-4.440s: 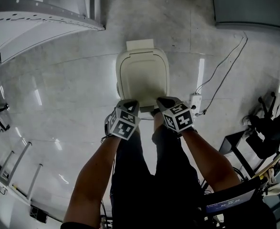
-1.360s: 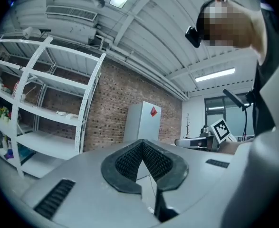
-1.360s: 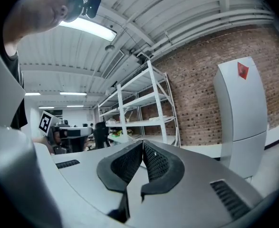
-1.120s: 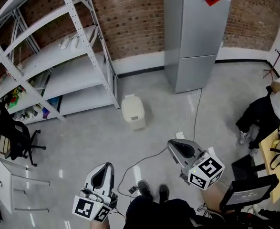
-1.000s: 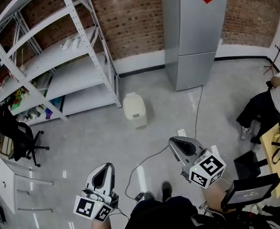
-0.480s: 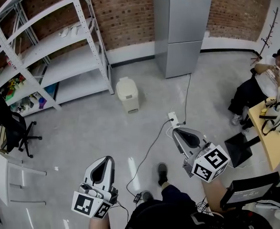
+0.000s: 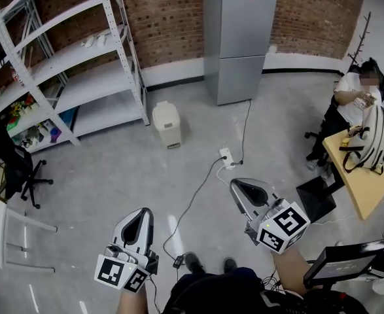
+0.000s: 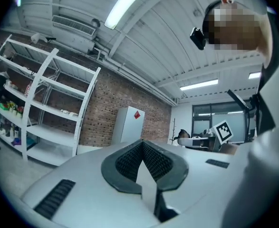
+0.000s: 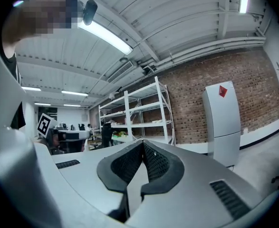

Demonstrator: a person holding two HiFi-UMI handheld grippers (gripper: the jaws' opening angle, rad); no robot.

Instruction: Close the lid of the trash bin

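The cream trash bin (image 7: 167, 124) stands on the grey floor by the foot of the shelving, far off, with its lid down. My left gripper (image 7: 142, 212) is held low at the left of the head view, shut with nothing in it. Across from it, my right gripper (image 7: 239, 184) is raised, also shut and empty. Both are far from the bin. In the left gripper view the jaws (image 8: 141, 145) meet at the tip. The right gripper view shows the same closed tip (image 9: 142, 145). The bin does not show in either gripper view.
White metal shelving (image 7: 67, 57) lines the brick wall at left, beside a grey fridge (image 7: 234, 38). A power strip (image 7: 226, 157) and its cable lie on the floor ahead. An office chair (image 7: 12, 165) is at left. At right a person (image 7: 352, 103) sits by a wooden table (image 7: 365, 182).
Both grippers were at the bin's lid 4.4 s ago; now they are well back from it. In the last second the bin has shrunk further and the seated person has come into view.
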